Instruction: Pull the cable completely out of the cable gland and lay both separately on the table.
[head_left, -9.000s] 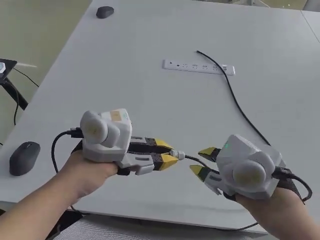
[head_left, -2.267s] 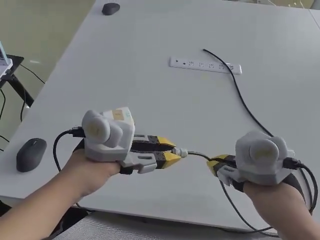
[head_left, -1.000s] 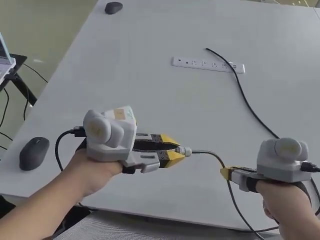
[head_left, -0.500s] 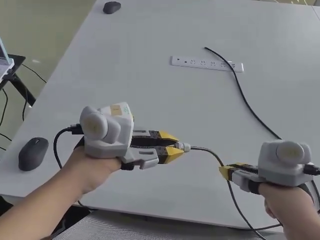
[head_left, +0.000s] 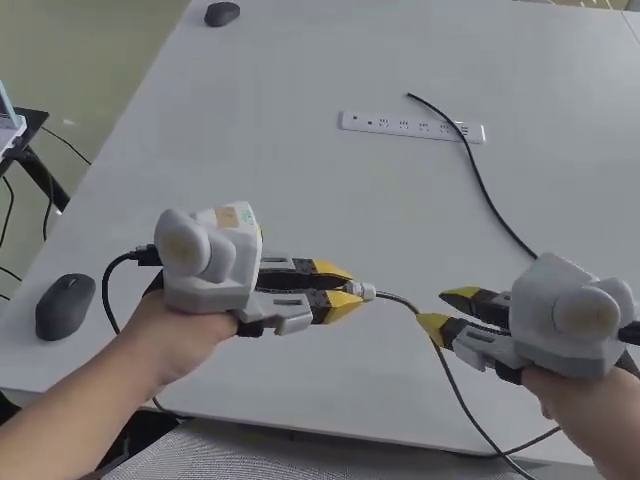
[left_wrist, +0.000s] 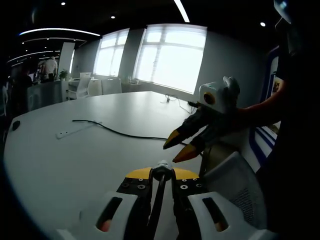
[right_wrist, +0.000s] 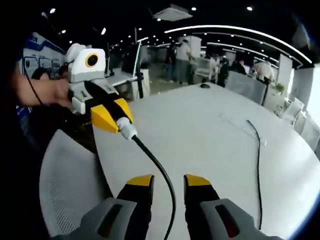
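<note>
A broad white table (head_left: 300, 190) stands in an open office with large windows and ceiling lights. On it, a dark oval computer mouse (head_left: 64, 303) lies at the near left edge. A second dark mouse (head_left: 221, 13) lies at the far edge. A white power strip (head_left: 412, 127) sits further right, and its black cord (head_left: 490, 200) runs toward the near right.

The left gripper (head_left: 352, 290) has its yellow-tipped jaws clamped tight on the small silver-white cable gland (head_left: 365, 292), held above the near table edge. A thin black cable (head_left: 440, 360) leaves the gland rightward and droops off the near edge. It passes through the gap of the right gripper (head_left: 443, 308), whose jaws stand narrowly apart and grip nothing.

The left hand (head_left: 170, 335) cradles its gripper from below, pointing it right. The right hand (head_left: 580, 410) aims its gripper left, toward the gland.
</note>
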